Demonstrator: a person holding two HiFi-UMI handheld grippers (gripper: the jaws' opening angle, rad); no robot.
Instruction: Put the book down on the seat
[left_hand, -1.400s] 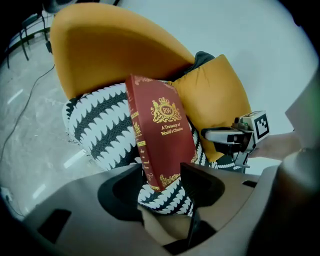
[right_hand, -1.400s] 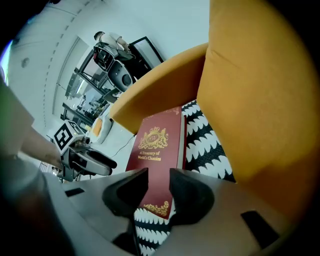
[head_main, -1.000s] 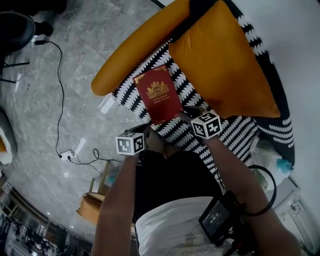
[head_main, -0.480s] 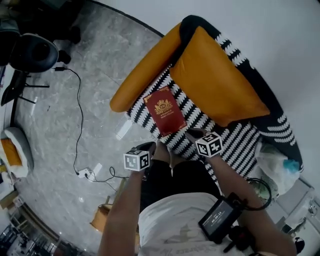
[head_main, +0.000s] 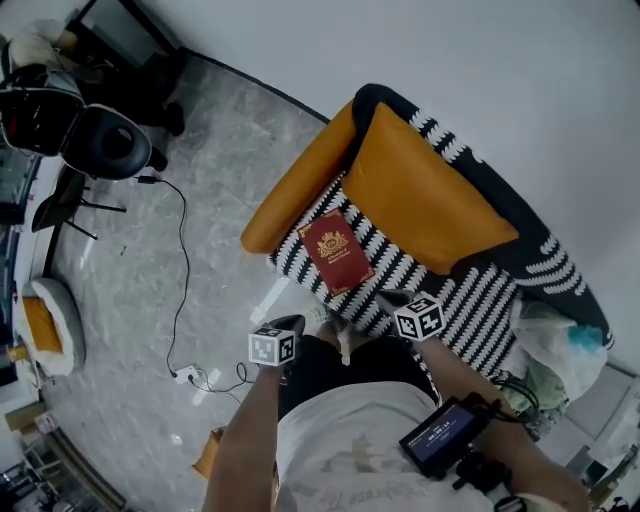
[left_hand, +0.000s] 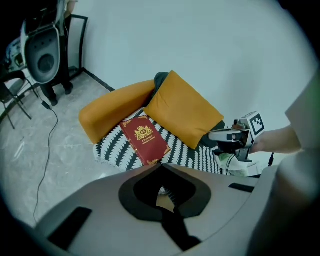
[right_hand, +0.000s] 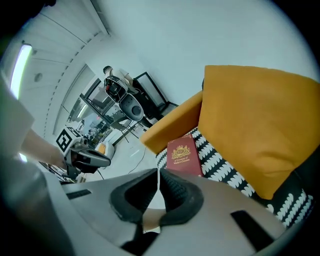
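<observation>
A dark red book (head_main: 337, 252) with gold print lies flat on the black-and-white striped seat (head_main: 400, 272) and nothing holds it. Both grippers hang above the seat's front edge, clear of the book. My left gripper (head_main: 293, 323) is shut and empty; in the left gripper view its jaws (left_hand: 161, 166) meet below the book (left_hand: 145, 139). My right gripper (head_main: 386, 298) has just been closing, and its pads (right_hand: 158, 173) now meet with nothing between them. The book (right_hand: 184, 156) lies just past them.
An orange cushion (head_main: 425, 200) leans on the seat's back and an orange bolster (head_main: 295, 187) lines its left side. A plastic bag (head_main: 555, 340) sits at the seat's right end. On the grey floor are a black cable (head_main: 183, 270) and an office chair (head_main: 105, 140).
Both grippers have pulled up and back from the book's near edge toward the person. The book stays on the seat. The head view now takes in more of the room.
</observation>
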